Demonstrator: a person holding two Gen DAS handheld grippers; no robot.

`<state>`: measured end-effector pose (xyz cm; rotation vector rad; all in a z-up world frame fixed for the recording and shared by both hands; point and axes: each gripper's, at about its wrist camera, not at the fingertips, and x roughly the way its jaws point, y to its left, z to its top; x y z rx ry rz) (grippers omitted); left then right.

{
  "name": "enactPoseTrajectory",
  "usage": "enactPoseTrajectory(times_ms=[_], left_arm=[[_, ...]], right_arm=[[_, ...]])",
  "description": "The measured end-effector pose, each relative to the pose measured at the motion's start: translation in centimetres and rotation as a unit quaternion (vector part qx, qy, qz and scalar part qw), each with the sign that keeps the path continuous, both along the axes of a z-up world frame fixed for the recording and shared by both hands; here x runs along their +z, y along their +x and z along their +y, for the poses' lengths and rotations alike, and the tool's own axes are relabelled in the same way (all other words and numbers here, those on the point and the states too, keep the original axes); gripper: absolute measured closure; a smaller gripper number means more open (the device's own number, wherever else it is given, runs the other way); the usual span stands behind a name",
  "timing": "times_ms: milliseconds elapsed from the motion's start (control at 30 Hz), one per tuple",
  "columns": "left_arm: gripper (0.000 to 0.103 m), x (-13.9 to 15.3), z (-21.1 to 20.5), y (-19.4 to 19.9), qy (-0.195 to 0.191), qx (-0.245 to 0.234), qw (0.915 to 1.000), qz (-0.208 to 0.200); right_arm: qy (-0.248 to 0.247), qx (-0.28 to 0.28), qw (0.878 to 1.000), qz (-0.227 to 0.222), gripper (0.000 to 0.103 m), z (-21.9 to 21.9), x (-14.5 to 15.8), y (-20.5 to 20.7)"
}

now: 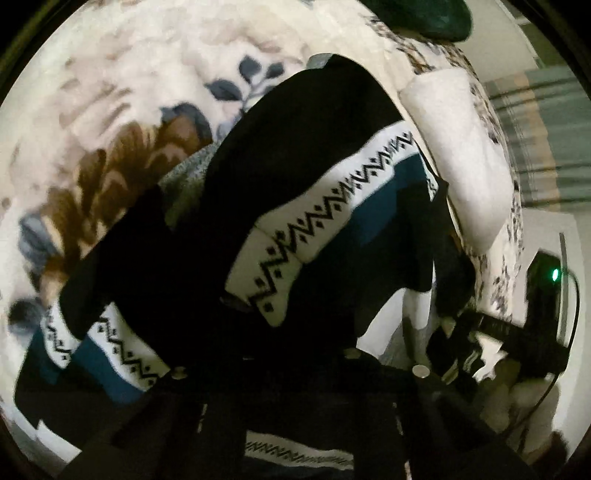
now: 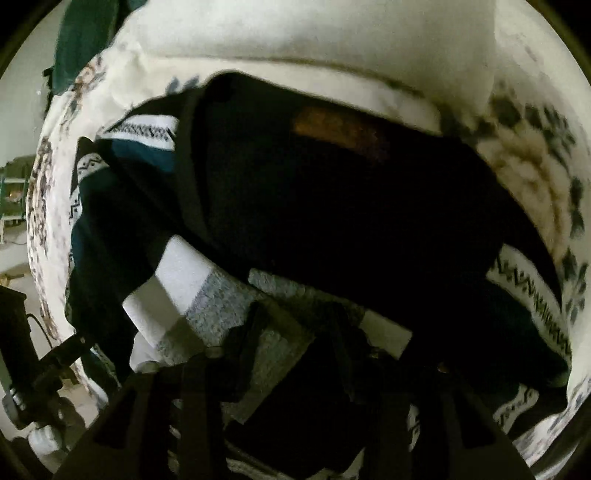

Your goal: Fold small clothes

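A small black sweater [image 1: 306,140] with white zigzag bands, teal blocks and grey knit parts hangs bunched over a floral blanket. My left gripper [image 1: 295,391] is shut on the sweater's lower edge, the cloth draped over its dark fingers. In the left wrist view my right gripper [image 1: 476,332] shows at the right, pinching another part of the cloth. In the right wrist view the sweater [image 2: 332,192] fills the middle, with a brown label near its top. My right gripper [image 2: 295,369] is shut on its grey and black folds. My left gripper [image 2: 55,362] shows at the lower left.
The floral blanket [image 1: 129,92] covers the bed under the sweater. A white pillow [image 1: 461,147] lies at the right, and also shows in the right wrist view [image 2: 314,37]. A dark green item [image 1: 424,14] sits at the far top. The bed's edge and floor show at the right.
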<state>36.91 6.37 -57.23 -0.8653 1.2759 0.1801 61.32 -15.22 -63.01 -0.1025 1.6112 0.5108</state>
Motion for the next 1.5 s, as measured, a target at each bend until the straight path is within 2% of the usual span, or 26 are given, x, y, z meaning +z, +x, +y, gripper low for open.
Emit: enactPoseTrajectory(times_ms=[100,167,267,300,333,400,467,500,533,600,700,767,900,967,1000,1067,1100,1133,1167,1233,1267,1300,1333,1367,1433,1500], left_arm=[[0.095,0.7,-0.4,-0.4,0.018,-0.017,0.9997,-0.006],[0.095,0.9,-0.3,-0.5,0.022,-0.023,0.9995,-0.006],[0.095,0.9,-0.2,-0.2,0.025,-0.031,0.9992,-0.011],[0.095,1.0,0.1,-0.3,0.027,-0.034,0.9990,-0.012],[0.095,1.0,0.1,-0.3,0.031,-0.037,0.9988,-0.013],[0.095,0.9,-0.1,-0.3,0.034,-0.039,0.9986,-0.013],[0.096,0.7,-0.1,-0.3,0.034,-0.039,0.9986,-0.014],[0.096,0.8,-0.1,-0.3,0.035,-0.039,0.9985,-0.014],[0.096,0.8,-0.1,-0.3,0.037,-0.043,0.9983,-0.014],[0.096,0.9,0.0,-0.4,0.040,-0.048,0.9979,-0.015],[0.096,0.6,-0.4,0.1,0.045,-0.055,0.9974,-0.015],[0.096,0.4,-0.4,0.1,0.044,-0.056,0.9973,-0.013],[0.095,0.7,-0.3,0.0,0.042,-0.060,0.9972,-0.013],[0.092,1.5,-0.4,0.1,0.053,-0.073,0.9959,-0.009],[0.092,2.0,-0.5,0.1,0.065,-0.081,0.9945,-0.005],[0.092,3.0,-1.0,0.0,0.094,-0.101,0.9904,-0.002],[0.090,3.5,-1.1,-0.1,0.112,-0.109,0.9877,-0.001],[0.082,4.1,-1.3,-0.3,0.132,-0.116,0.9844,-0.006],[0.075,4.9,-1.4,-0.5,0.158,-0.122,0.9798,-0.014],[0.046,5.9,-1.4,-0.6,0.190,-0.129,0.9728,-0.027],[0.036,6.4,-1.4,-0.6,0.211,-0.130,0.9683,-0.034],[0.018,6.7,-1.3,-0.6,0.225,-0.132,0.9646,-0.039],[0.011,6.8,-1.3,-0.4,0.239,-0.136,0.9607,-0.041],[0.011,6.7,-1.3,-0.1,0.252,-0.140,0.9565,-0.040],[0.011,6.3,-1.1,0.6,0.267,-0.143,0.9525,-0.033],[0.011,5.9,-1.0,1.5,0.278,-0.146,0.9489,-0.028]], right_arm=[[-0.011,-0.051,0.998,-0.040,0.103,-2.1,1.1,1.3],[0.006,-0.085,0.996,-0.029,0.103,-4.0,1.3,2.1],[0.052,-0.081,0.995,0.019,0.101,-5.4,1.7,1.8],[0.058,-0.073,0.995,0.030,0.091,-5.9,1.9,1.6],[0.058,-0.058,0.996,0.035,0.068,-6.3,2.0,0.9],[0.041,-0.034,0.998,0.029,0.048,-6.4,1.8,-0.1],[0.012,-0.004,0.999,0.036,0.048,-5.6,0.6,-0.8],[0.001,0.011,0.999,0.037,0.052,-5.4,0.0,-1.2],[-0.013,0.026,0.999,0.020,0.073,-5.2,-0.3,-1.5],[-0.014,0.023,1.000,0.003,0.101,-5.4,-0.3,-1.5],[-0.011,-0.057,0.998,-0.037,0.103,-7.7,0.6,0.1],[0.002,-0.102,0.995,-0.021,0.103,-9.3,0.3,1.0],[0.001,-0.103,0.995,-0.011,0.102,-9.7,0.1,1.0],[0.015,-0.120,0.992,0.019,0.099,-10.7,0.5,1.0],[0.026,-0.135,0.990,0.029,0.093,-11.4,1.0,1.0],[0.060,-0.174,0.983,0.026,0.073,-14.5,3.4,0.5],[0.068,-0.193,0.979,0.016,0.058,-16.0,4.6,-0.1],[0.073,-0.216,0.974,0.003,0.053,-17.8,6.2,-0.8],[0.074,-0.233,0.970,-0.004,0.053,-19.1,7.0,-1.5],[0.066,-0.272,0.960,-0.006,0.053,-21.3,8.2,-3.6],[0.063,-0.293,0.954,-0.003,0.053,-22.7,8.4,-4.9],[0.064,-0.309,0.949,0.000,0.052,-23.0,8.5,-5.9],[0.065,-0.325,0.943,0.004,0.052,-23.9,8.3,-7.6],[0.062,-0.336,0.940,0.008,0.051,-23.6,7.5,-9.4],[0.064,-0.358,0.931,0.022,0.051,-23.5,5.7,-10.9],[0.074,-0.367,0.926,0.040,0.051,-21.5,3.3,-11.6]])
